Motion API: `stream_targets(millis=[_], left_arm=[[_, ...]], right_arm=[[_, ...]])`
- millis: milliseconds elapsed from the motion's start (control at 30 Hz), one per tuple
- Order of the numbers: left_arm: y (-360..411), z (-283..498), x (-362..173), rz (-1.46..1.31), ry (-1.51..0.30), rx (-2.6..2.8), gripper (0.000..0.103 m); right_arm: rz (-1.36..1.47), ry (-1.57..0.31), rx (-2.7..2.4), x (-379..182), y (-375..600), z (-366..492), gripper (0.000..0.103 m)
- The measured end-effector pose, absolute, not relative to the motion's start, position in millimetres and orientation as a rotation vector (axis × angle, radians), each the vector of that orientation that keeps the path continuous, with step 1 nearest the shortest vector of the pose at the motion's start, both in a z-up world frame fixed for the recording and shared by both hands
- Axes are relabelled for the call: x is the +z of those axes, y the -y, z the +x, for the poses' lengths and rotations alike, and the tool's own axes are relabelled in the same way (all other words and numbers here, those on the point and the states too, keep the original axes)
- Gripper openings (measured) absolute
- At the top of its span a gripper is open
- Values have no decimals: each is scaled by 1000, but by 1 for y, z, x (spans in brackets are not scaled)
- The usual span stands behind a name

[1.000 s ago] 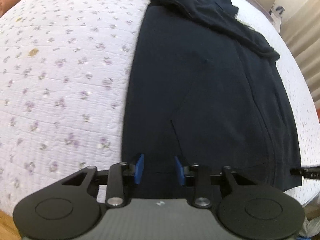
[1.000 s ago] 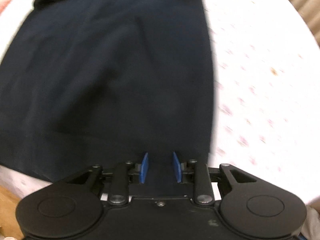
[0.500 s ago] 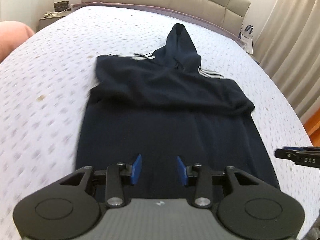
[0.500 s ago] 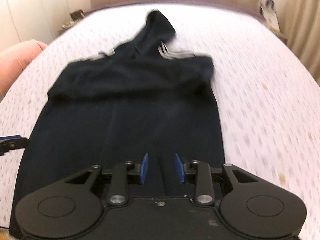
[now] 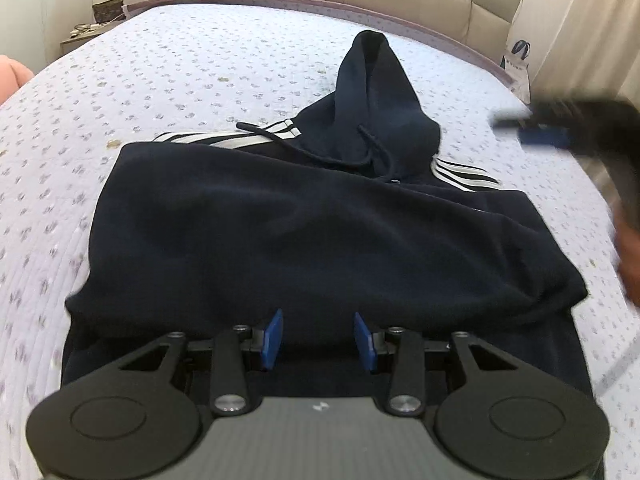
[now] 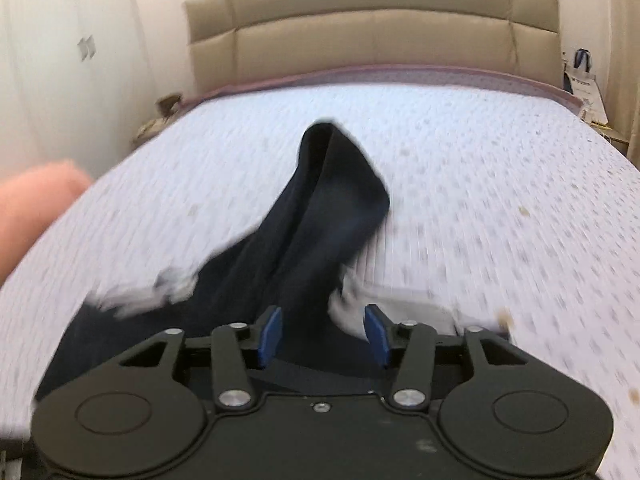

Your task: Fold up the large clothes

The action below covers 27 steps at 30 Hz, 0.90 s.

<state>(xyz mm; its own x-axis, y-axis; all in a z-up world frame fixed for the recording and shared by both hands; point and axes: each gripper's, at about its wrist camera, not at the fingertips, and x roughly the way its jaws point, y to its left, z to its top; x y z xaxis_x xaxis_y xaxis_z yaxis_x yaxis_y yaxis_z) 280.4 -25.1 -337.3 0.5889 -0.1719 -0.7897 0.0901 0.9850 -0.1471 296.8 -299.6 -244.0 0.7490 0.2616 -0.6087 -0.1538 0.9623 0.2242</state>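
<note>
A dark navy hoodie (image 5: 320, 232) with white sleeve stripes lies flat on the bed, sleeves folded across the body and hood (image 5: 376, 92) pointing toward the headboard. My left gripper (image 5: 318, 338) is open and empty above the hoodie's lower body. My right gripper (image 6: 322, 334) is open and empty, over the hoodie near its hood (image 6: 332, 200). The right gripper also shows blurred in the left wrist view (image 5: 568, 132), at the right above the bed.
The bed has a white quilt with small purple flowers (image 5: 180, 64) and a beige padded headboard (image 6: 372, 36). A nightstand (image 5: 92, 28) stands at the far left, a bag (image 6: 582, 76) at the far right. A pink cushion (image 6: 28, 208) is at the left edge.
Both grippers have moved from the hoodie's hem up toward its upper part, open throughout. The right gripper has gone further, up to the hood.
</note>
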Motion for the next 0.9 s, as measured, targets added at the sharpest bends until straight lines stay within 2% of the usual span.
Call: stream_targets(millis=[67,233,533,600,633,700,900], left_arm=[[21,291,-345,-86,-937,-154,42],[11,309,-358,-132,-950,-178,42],[3,312,-349,-134,-897,-196,42],[-5,312,-344,-157,-875,-172,42],[-9,311,-341,-168,-864,-153,42],[-18,311,-334,-186,-835,-106,41],[-42,305,-308,-216,-749,-6,41]], right_arm=[[181,-642,203,-243,295,342,67],[156,-568,172,-240,273,452,68],[99,-643,75,-278,229,588,72],[41,-696,20,-291,220,609,34],[38,-715,30,-295,220,615,8],[76,-692,31,-288,223,615,8],[165,-474,148,-220,243,515,8]])
